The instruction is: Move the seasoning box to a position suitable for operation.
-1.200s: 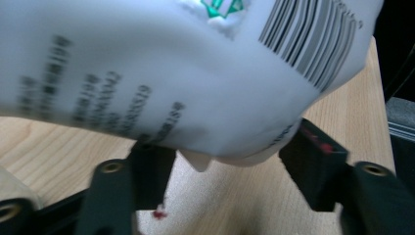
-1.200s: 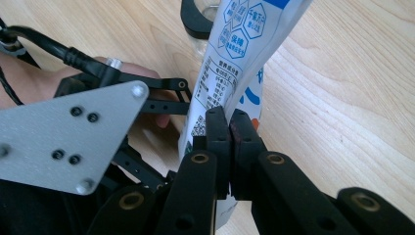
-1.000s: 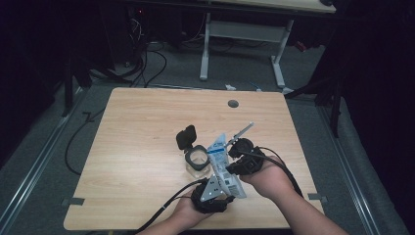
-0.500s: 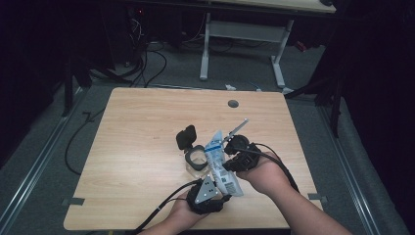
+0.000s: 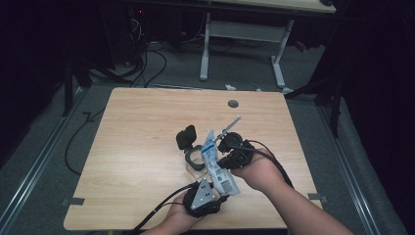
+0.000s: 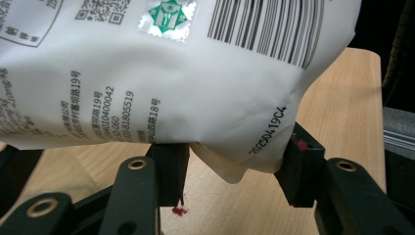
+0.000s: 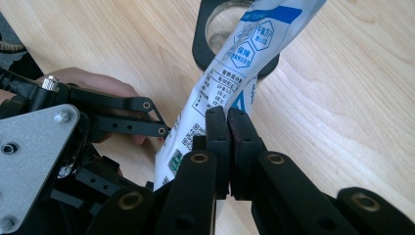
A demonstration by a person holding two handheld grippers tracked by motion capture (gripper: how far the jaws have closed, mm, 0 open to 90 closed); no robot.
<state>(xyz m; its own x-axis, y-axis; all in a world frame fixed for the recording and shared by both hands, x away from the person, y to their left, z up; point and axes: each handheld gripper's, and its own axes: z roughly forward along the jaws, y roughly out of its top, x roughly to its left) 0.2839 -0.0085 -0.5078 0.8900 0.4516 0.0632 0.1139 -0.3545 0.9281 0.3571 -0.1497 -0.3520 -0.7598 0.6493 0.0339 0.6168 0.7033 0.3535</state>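
A white pouch (image 5: 217, 166) with a blue top and a barcode hangs tilted above the wooden table (image 5: 142, 147). My right gripper (image 5: 222, 151) is shut on its side edge, seen close up with the jaws together (image 7: 227, 125) on the pouch (image 7: 230, 73). The pouch's blue top leans over a clear jar with a black collar (image 5: 194, 159) (image 7: 203, 46). My left gripper (image 5: 214, 190) sits under the lower end. Its jaws (image 6: 232, 171) have just been closing, and the pouch's bottom corner (image 6: 240, 161) hangs between the pads, unsqueezed.
A black lid (image 5: 186, 137) stands up behind the jar. A round cable hole (image 5: 233, 104) lies near the table's far edge. Both hands work close to the near edge, and the left gripper's cable (image 5: 161, 208) trails off it.
The left gripper has edged slightly toward the near left, under the pouch's lower end. The right hand and the pouch have stayed in place.
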